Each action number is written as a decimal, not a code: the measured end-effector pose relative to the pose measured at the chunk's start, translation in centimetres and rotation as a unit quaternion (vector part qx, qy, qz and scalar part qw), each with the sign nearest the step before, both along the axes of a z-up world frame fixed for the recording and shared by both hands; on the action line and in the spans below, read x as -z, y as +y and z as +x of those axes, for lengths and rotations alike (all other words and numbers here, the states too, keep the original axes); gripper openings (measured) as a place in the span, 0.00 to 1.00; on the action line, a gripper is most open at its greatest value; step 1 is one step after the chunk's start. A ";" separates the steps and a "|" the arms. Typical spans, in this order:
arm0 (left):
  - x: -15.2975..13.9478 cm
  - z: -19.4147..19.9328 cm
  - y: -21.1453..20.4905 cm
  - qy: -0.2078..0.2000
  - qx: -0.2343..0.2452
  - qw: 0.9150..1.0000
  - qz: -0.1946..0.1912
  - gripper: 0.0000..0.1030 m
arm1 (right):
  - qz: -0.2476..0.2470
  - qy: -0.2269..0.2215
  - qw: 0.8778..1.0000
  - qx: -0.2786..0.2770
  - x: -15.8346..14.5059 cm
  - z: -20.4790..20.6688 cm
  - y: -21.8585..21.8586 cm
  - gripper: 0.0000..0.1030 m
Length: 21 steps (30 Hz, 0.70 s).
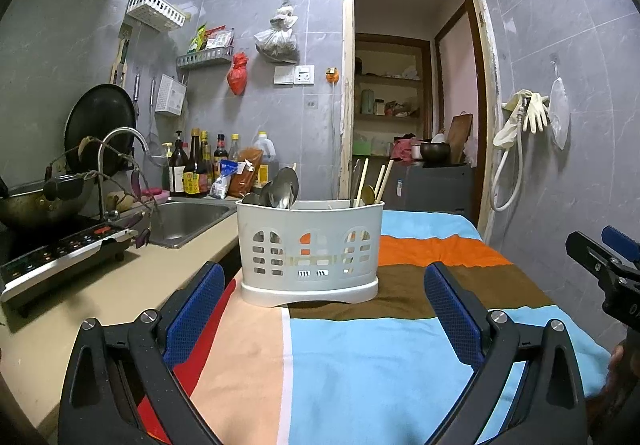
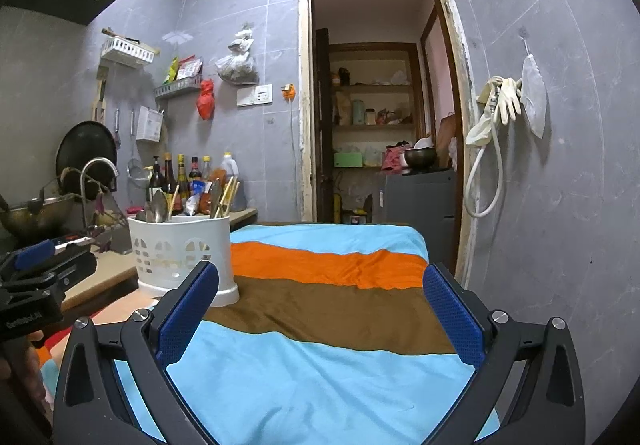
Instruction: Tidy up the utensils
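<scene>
A white caddy (image 1: 310, 249) stands on the striped cloth (image 1: 360, 345) of the bench, with spoons (image 1: 285, 187) in its left compartment and chopsticks (image 1: 384, 177) at the right. The left gripper (image 1: 320, 309) faces it squarely, jaws spread and empty; the right gripper (image 2: 320, 313) hangs off to the side, likewise spread and holding nothing, the caddy (image 2: 182, 249) just left of its fingers. The steel spoons look stiff, smooth and likely slippery, best pinched across the bowl or upper neck. The chopsticks seem light and thin, apt to roll; taking one near its exposed top end should work.
</scene>
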<state>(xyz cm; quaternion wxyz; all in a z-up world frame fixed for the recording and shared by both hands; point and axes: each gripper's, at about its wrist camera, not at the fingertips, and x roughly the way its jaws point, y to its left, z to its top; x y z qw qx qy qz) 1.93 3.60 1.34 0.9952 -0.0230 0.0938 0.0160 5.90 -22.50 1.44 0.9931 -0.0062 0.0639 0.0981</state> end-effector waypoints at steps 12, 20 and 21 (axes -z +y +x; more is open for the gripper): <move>0.2 0.0 0.2 0.005 -0.005 1.000 -0.002 0.95 | 0.000 0.006 1.000 0.005 0.1 0.1 0.0 1.00; 0.2 0.0 0.2 0.005 -0.004 1.000 -0.002 0.95 | -0.002 0.007 1.000 0.006 0.1 0.1 0.0 1.00; 0.2 0.0 0.2 0.006 -0.004 1.000 -0.002 0.95 | -0.001 0.007 1.000 0.006 0.1 0.1 0.0 1.00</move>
